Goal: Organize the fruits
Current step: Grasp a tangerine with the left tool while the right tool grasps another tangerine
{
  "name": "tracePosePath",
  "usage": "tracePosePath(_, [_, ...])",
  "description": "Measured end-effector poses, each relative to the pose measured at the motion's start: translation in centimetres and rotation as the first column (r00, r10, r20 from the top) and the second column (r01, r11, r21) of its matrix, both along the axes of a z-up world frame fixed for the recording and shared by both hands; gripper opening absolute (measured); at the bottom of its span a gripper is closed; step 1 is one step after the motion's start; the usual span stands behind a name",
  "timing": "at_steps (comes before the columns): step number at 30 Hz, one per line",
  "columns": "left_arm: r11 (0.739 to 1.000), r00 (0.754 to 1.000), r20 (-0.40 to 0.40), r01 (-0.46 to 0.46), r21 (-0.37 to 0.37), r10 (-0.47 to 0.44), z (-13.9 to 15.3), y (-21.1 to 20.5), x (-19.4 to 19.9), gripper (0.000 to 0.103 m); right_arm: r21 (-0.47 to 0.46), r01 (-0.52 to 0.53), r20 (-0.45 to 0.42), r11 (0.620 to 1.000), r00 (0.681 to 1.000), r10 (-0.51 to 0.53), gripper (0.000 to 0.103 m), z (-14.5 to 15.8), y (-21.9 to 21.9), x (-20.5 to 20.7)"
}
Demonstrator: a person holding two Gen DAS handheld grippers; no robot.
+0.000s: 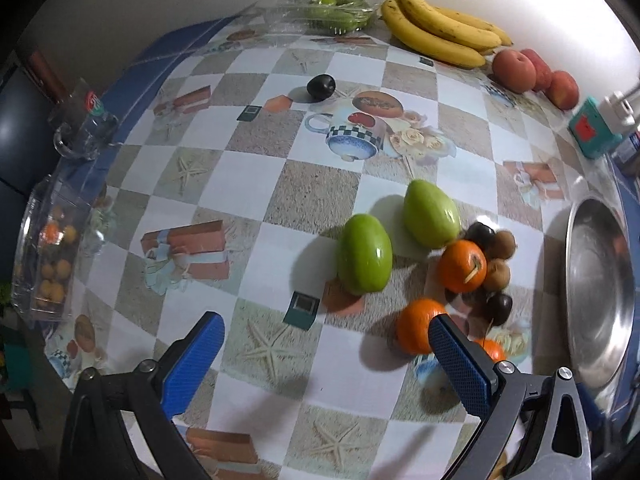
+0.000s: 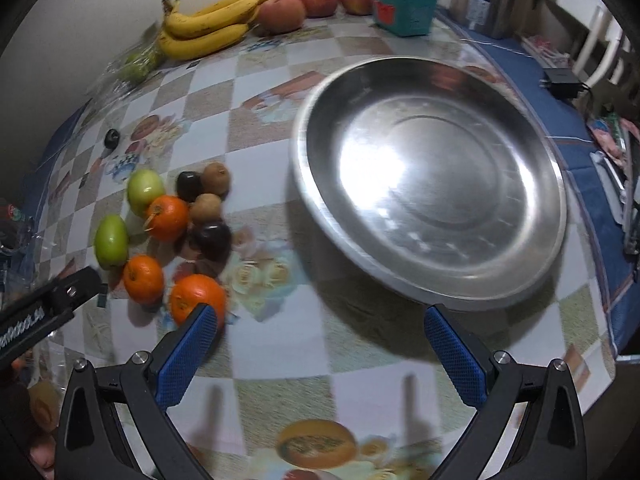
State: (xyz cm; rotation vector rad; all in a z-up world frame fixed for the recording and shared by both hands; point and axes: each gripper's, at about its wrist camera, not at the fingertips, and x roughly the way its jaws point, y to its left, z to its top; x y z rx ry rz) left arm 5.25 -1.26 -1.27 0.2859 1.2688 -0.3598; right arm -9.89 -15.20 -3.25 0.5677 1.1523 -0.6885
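A pile of fruit lies on the checkered tablecloth: two green fruits (image 1: 364, 259) (image 2: 111, 241), three oranges (image 1: 461, 266) (image 2: 167, 217), dark plums (image 1: 499, 309) (image 2: 211, 239) and brown kiwis (image 1: 497, 273) (image 2: 216, 178). A lone dark plum (image 1: 321, 87) (image 2: 111, 138) lies farther back. A large steel plate (image 1: 598, 300) (image 2: 432, 176) sits to the right of the pile. My left gripper (image 1: 326, 344) is open and empty, low over the cloth in front of the pile, its right finger by an orange (image 1: 416, 326). My right gripper (image 2: 320, 330) is open and empty in front of the plate, its left finger beside an orange (image 2: 196, 296).
Bananas (image 1: 436, 26) (image 2: 208, 24), red apples (image 1: 516, 70) (image 2: 316, 0) and a clear box of green fruit (image 1: 332, 10) line the back wall. A teal box (image 2: 404, 12) stands at the back right. A glass mug (image 1: 82, 128) and a clear box of small fruit (image 1: 52, 256) sit at the left edge.
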Motion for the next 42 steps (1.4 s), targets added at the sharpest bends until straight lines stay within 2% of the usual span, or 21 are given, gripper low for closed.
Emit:
tracePosePath(4, [1.0, 0.999, -0.039, -0.011, -0.011, 0.01, -0.7, -0.5, 0.8, 0.103, 0.003, -0.059, -0.007, 0.998, 0.998, 0.059, 0.102, -0.6, 1.0, 1.9])
tracePosePath(7, [1.0, 0.998, -0.07, -0.001, -0.022, -0.001, -1.2, -0.8, 0.8, 0.102, 0.019, -0.086, -0.016, 0.996, 0.996, 0.087, 0.096, -1.3, 1.4, 3.1])
tracePosePath(12, [0.999, 0.994, -0.106, 0.017, -0.046, -0.022, -1.8, -1.1, 0.8, 0.101, 0.071, -0.123, -0.005, 0.99, 0.992, 0.124, 0.074, -2.4, 1.9, 4.4])
tracePosePath(17, [0.998, 0.989, -0.138, 0.042, -0.055, -0.05, -2.6, -1.7, 0.6, 0.092, 0.065, -0.14, 0.021, 0.988, 0.99, 0.139, 0.063, -2.9, 2.1, 5.5])
tracePosePath(20, [0.996, 0.987, -0.143, 0.058, -0.061, -0.067, -2.8, -2.2, 0.3, 0.091, 0.075, -0.146, 0.039, 0.986, 0.989, 0.143, 0.056, -2.8, 2.2, 5.6])
tracePosePath(24, [0.994, 0.983, -0.164, 0.072, -0.084, -0.085, -3.2, -3.0, 0.0, 0.083, 0.101, -0.166, 0.066, 0.981, 0.985, 0.16, 0.042, -2.9, 2.4, 6.0])
tracePosePath(29, [0.99, 0.98, -0.169, 0.087, -0.108, -0.104, -3.4, -3.7, -0.5, 0.073, 0.104, -0.168, 0.061, 0.98, 0.985, 0.163, 0.042, -3.1, 2.5, 6.3])
tracePosePath(34, [0.989, 0.977, -0.177, 0.1, -0.112, -0.119, -3.3, -4.3, -0.9, 0.073, 0.111, -0.142, 0.053, 0.984, 0.989, 0.136, 0.042, -2.7, 2.2, 5.2])
tracePosePath(42, [0.988, 0.976, -0.178, 0.111, -0.108, -0.129, -3.9, -5.3, -1.7, 0.068, 0.077, -0.092, 0.061, 0.993, 0.994, 0.087, 0.041, -1.4, 1.4, 3.6])
